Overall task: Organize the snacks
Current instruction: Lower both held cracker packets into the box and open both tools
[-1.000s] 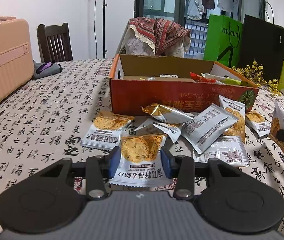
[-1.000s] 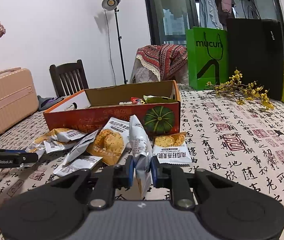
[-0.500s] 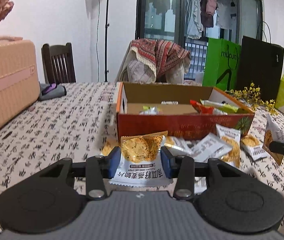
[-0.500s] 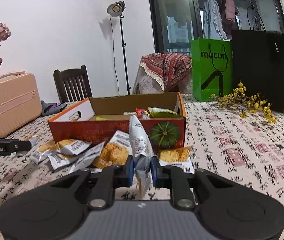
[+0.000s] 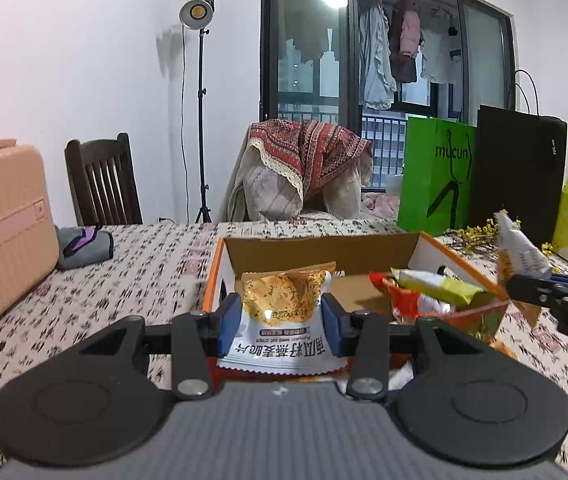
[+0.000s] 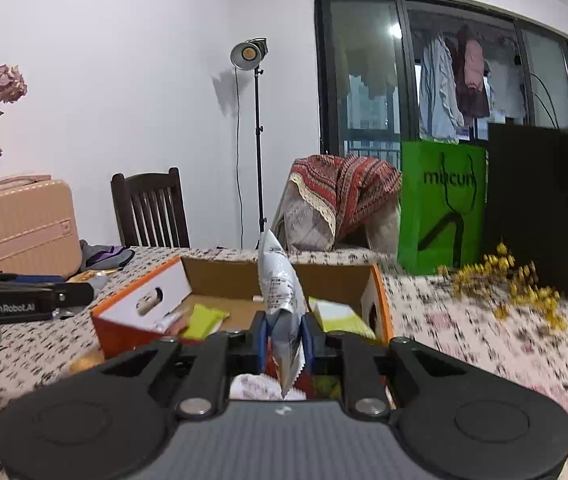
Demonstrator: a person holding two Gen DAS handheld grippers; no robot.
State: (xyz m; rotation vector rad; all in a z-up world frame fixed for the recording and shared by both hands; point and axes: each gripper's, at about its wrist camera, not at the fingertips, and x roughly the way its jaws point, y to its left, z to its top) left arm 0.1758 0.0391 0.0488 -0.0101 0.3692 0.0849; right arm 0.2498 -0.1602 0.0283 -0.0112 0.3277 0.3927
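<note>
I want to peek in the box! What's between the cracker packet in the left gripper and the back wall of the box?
In the left wrist view, only bare brown box floor lies between the cracker packet and the back wall; other wrappers sit off right.

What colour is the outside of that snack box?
Orange, with white end panels; the snack box shows best in the right wrist view.

A flat oat-crisp packet (image 5: 282, 316) hung face-up before the orange cardboard box (image 5: 423, 254); a silver packet (image 6: 282, 300) stood edge-on above it. Green and red snacks (image 5: 427, 288) lay inside the box.
</note>
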